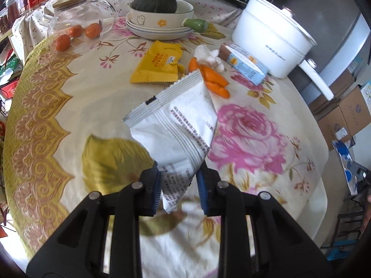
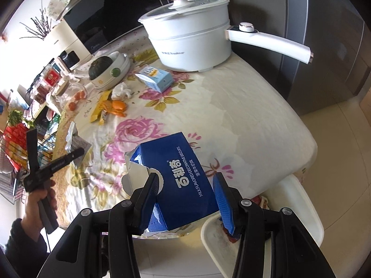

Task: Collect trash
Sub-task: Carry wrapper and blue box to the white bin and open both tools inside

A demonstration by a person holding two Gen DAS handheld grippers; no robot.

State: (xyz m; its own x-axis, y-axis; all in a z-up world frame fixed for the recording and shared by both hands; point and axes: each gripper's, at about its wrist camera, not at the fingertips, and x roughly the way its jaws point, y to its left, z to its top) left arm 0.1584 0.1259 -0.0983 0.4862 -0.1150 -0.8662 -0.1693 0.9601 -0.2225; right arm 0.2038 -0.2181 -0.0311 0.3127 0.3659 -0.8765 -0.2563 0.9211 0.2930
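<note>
— What have I got on the left side?

— My left claw (image 1: 178,185) is clamped on the white wrapper (image 1: 176,125), pinching its near corner; the rest of it stands up and away from me, above the floral tabletop (image 1: 243,139). Beyond it lie a yellow packet (image 1: 156,66), some orange peel (image 1: 211,78), a crumpled tissue (image 1: 209,56) and a light blue carton (image 1: 245,66), all close together in the far middle.

— And the right?

— My right claw (image 2: 187,193) holds the blue biscuit box (image 2: 176,180) between its pads, closed on its two sides. The box's torn end faces left, and it hangs over the near edge of the tabletop (image 2: 255,120). Just right of it, lower down, is a white bin (image 2: 299,199) with something red inside.

— Anything else in view?

— A white electric pot (image 2: 192,41) at the far side, with its handle pointing right. To its left, a dark green squash (image 2: 99,67) sits in a stack of bowls (image 2: 116,75). At the far left of the right wrist view I see the other handset in a hand (image 2: 39,199).
</note>
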